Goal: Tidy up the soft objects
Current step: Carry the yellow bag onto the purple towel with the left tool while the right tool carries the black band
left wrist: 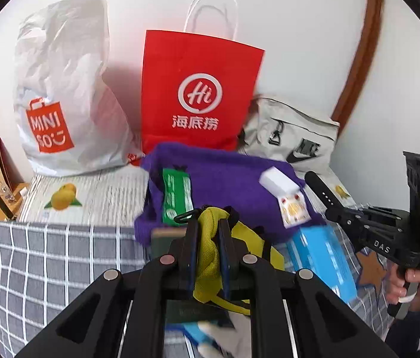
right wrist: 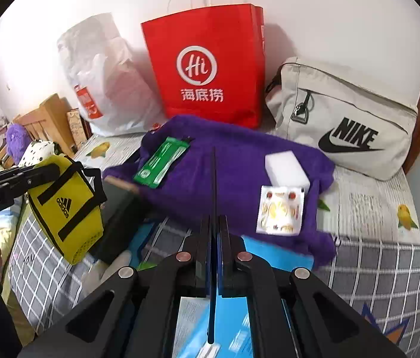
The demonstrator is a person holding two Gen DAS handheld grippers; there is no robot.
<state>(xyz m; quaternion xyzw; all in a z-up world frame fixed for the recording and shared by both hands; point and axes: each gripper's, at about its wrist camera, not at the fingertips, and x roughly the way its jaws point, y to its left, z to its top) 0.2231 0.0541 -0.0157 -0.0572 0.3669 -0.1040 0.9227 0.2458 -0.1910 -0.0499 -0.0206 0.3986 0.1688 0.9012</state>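
Observation:
My left gripper (left wrist: 208, 223) is shut on a yellow Adidas pouch (left wrist: 207, 256), which hangs off the bed from the jaws. The right wrist view shows the same pouch (right wrist: 66, 208) at the left, dangling from the left gripper (right wrist: 31, 176). My right gripper (right wrist: 214, 220) is shut on a thin black strap (right wrist: 213, 179), seen edge-on and sticking out past the fingertips. In the left wrist view that strap (left wrist: 321, 189) has small holes and juts from the right gripper (left wrist: 329, 211). Beyond both lies a purple fleece cloth (left wrist: 224, 179) (right wrist: 233, 161).
On the fleece lie a green packet (right wrist: 162, 161), a white sponge (right wrist: 287, 168) and a sticker card (right wrist: 280, 210). A blue box (right wrist: 269, 253) sits under its near edge. Against the wall stand a white Miniso bag (left wrist: 60, 89), a red paper bag (left wrist: 201, 89) and a grey Nike bag (right wrist: 344, 119).

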